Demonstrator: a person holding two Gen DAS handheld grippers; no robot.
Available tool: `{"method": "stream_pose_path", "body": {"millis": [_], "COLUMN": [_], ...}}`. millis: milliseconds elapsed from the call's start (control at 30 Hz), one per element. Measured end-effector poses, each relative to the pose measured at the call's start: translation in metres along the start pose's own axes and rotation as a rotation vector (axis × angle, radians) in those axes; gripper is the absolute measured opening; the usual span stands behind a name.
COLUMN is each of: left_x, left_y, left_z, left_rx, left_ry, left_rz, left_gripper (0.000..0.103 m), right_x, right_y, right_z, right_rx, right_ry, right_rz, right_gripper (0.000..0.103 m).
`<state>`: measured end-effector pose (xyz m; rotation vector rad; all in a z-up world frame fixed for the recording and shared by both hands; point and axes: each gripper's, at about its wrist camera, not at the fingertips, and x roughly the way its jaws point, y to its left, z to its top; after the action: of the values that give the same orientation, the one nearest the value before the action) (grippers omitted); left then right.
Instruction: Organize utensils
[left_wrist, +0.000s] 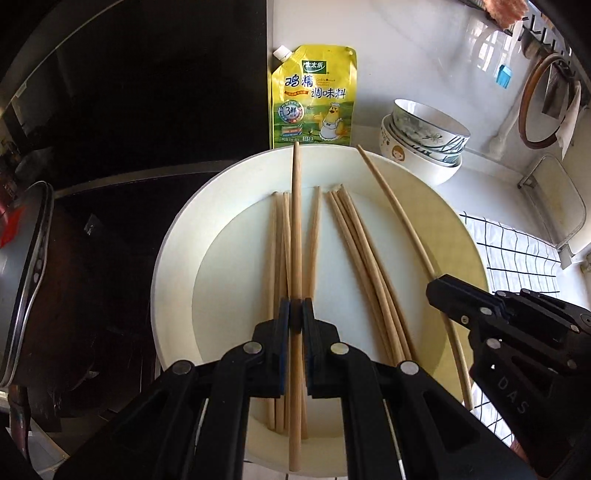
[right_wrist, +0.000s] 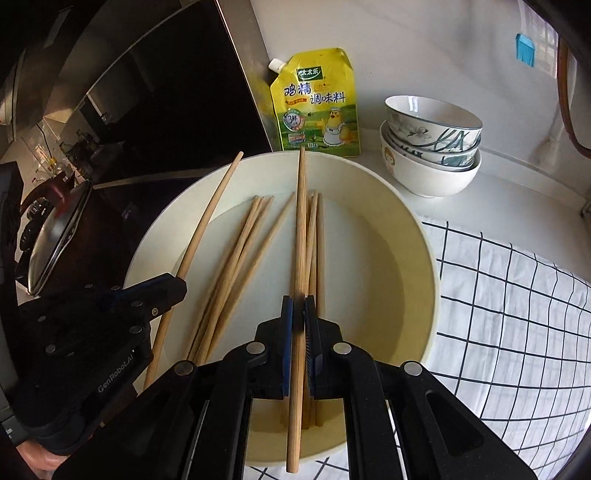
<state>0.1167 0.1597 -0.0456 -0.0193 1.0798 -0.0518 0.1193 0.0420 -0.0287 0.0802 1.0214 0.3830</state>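
A wide white bowl (left_wrist: 173, 266) holds several wooden chopsticks (left_wrist: 354, 240) lying loose in two bunches. My left gripper (left_wrist: 295, 314) is shut on one chopstick (left_wrist: 296, 206) and holds it above the bowl, pointing away. My right gripper (right_wrist: 298, 317) is shut on another chopstick (right_wrist: 301, 221), also above the bowl (right_wrist: 413, 258). In the left wrist view the right gripper's body (left_wrist: 517, 332) sits at the right with its chopstick (left_wrist: 402, 210). In the right wrist view the left gripper's body (right_wrist: 92, 332) sits at the left with its chopstick (right_wrist: 207, 218).
A yellow seasoning pouch (left_wrist: 314, 99) stands behind the bowl against the wall. Stacked bowls (left_wrist: 424, 144) stand at the back right. A white checked cloth (right_wrist: 509, 314) lies to the right. A black stove surface (left_wrist: 110, 240) and a pot lid (right_wrist: 55, 236) are on the left.
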Motion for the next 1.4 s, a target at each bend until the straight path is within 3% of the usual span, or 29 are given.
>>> {"method": "stream_pose_path", "body": {"millis": [433,500,667,833,1033,1400], "left_x": [0.02,0.02,0.008,-0.007,-0.021,-0.032], "left_y": [0.013,0.014,0.016,0.019,0.021,0.023], "left_z": [0.006,0.006,0.005,0.006,0.003,-0.002], "left_rx": [-0.03,-0.037,-0.043,-0.051,-0.058,-0.056], "left_ry": [0.054,0.051,0.02,-0.013,-0.03,-0.045], "left_rz": [0.013,0.015,0.03,0.042,0.044,0.047], "left_gripper": [0.008,0.014,0.046,0.061,0.062,0.062], "right_x": [0.021,0.019,0.012,-0.003,-0.015,-0.026], "right_y": [-0.004,-0.006,-0.006,-0.007,-0.004,0.001], "right_z": [0.004,0.004,0.002,-0.002,-0.006,-0.015], "right_rx": [0.008,0.015,0.012,0.026,0.03,0.031], "right_ry": [0.045,0.037,0.019,-0.008,-0.027,-0.041], "right_rz": [-0.019,-0.019,-0.028,-0.036,-0.044,-0.036], "right_gripper": [0.007,0.008,0.008,0.014,0.022,0.026]}}
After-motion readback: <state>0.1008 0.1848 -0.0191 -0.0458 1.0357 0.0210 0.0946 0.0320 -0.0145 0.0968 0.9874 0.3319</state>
